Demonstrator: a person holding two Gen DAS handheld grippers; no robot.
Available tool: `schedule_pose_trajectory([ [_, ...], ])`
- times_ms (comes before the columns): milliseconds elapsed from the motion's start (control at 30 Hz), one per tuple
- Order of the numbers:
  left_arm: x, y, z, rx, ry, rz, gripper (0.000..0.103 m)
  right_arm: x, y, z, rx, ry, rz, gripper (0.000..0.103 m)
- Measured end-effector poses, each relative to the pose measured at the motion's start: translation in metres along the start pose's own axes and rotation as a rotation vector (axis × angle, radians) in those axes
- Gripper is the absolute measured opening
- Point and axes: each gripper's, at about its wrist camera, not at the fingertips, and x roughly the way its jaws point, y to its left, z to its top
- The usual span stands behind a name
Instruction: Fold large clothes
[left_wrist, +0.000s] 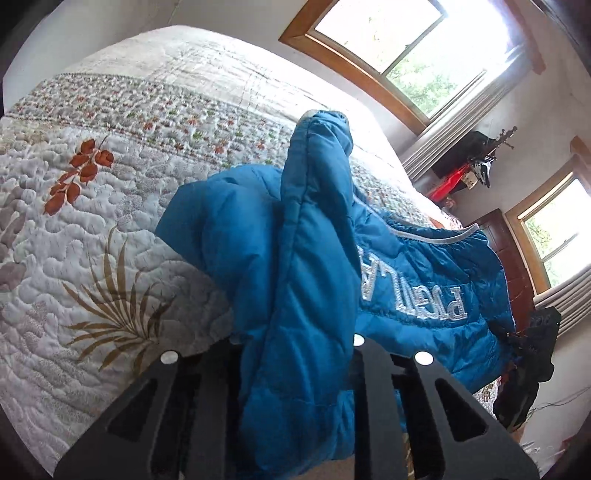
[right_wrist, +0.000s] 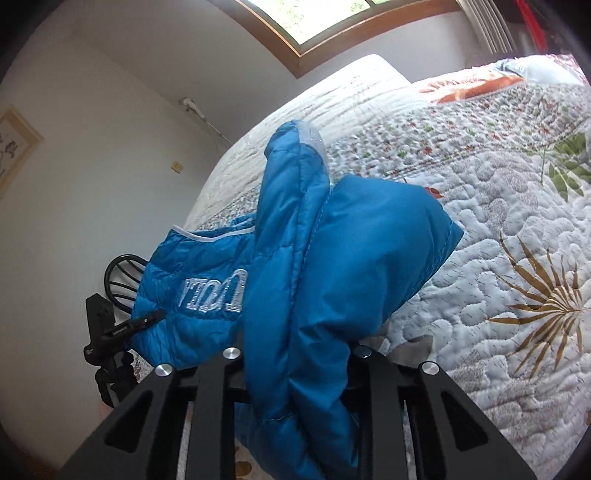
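Observation:
A blue padded jacket (left_wrist: 314, 258) with white embroidered letters hangs lifted over a quilted bed. My left gripper (left_wrist: 295, 354) is shut on a thick fold of it, and a sleeve end sticks up past the black fingers. In the right wrist view the same blue jacket (right_wrist: 332, 258) bunches up between the fingers of my right gripper (right_wrist: 295, 358), which is shut on another fold. The lettered panel (right_wrist: 214, 291) stretches to the left toward the other gripper (right_wrist: 110, 332), seen gripping the far edge. In the left wrist view the right gripper (left_wrist: 532, 354) shows at the jacket's right end.
The bed carries a white quilt (left_wrist: 110, 258) with leaf and flower prints. Wood-framed windows (left_wrist: 406, 44) and a white wall lie beyond it. A black wire chair back (right_wrist: 122, 273) stands beside the bed, and dark and red things (left_wrist: 461, 173) hang on the wall.

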Motion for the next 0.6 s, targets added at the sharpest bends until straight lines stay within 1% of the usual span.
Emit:
schedule_pose_trajectory([
  [167,-0.068,-0.031,-0.021,0.109,-0.088,-0.046,0.015,-0.048,0.055,-0.026,-0.117,-0.054,0.015,0.023],
  [300,-0.122,-0.042,-0.053,0.177,-0.124,-0.071,0.015,-0.086,0.09,-0.06,-0.186,-0.084,0.033,0.023],
  [367,-0.146,-0.04,-0.074,0.191,-0.134,-0.074,0.015,-0.1,0.102,-0.077,-0.206,-0.091,0.045,0.022],
  [467,-0.174,-0.024,-0.101,0.183,-0.137,-0.081,0.015,-0.113,0.111,-0.106,-0.214,-0.085,0.062,0.022],
  [600,-0.191,-0.007,-0.142,0.178,-0.112,-0.06,0.016,-0.116,0.107,-0.144,-0.197,-0.055,0.074,0.022],
])
